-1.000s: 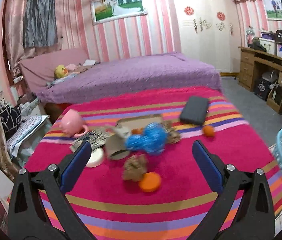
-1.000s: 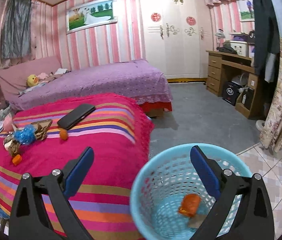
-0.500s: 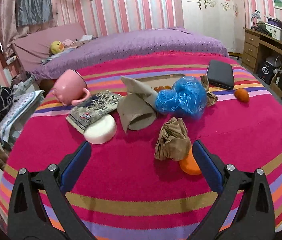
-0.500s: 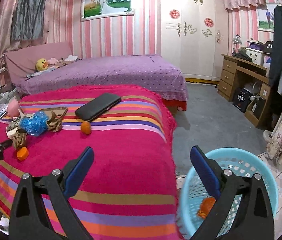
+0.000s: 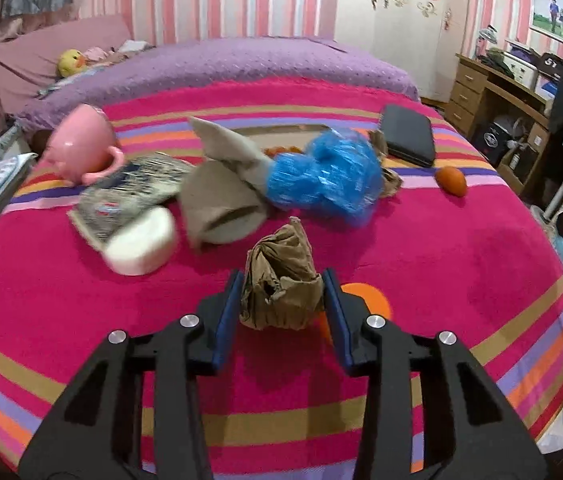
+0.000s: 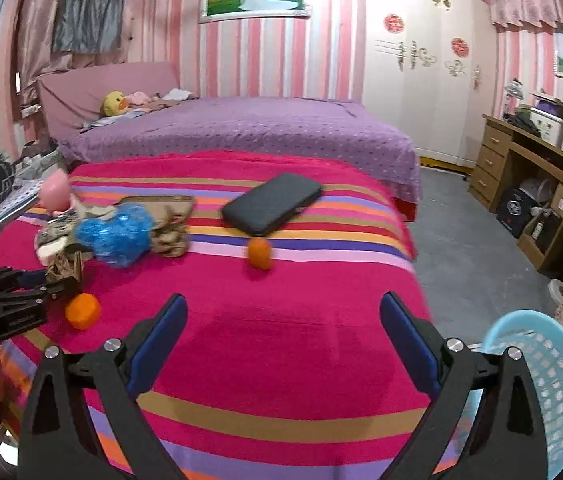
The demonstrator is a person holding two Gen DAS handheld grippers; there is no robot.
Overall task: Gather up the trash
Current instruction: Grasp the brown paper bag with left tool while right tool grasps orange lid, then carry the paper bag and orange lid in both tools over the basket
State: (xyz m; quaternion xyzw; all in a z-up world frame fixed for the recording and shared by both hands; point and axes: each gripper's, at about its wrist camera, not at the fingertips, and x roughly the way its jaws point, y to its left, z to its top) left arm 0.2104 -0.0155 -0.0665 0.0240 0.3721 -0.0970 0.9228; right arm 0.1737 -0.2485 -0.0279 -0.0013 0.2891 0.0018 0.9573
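1. My left gripper is closing its jaws on the crumpled brown paper at lower centre of the left view; both pads touch it.
2. An orange peel lies just right of the paper on the striped blanket.
3. My right gripper stands wide open over the blanket, holding nothing.
4. The blue basket sits at lower right.
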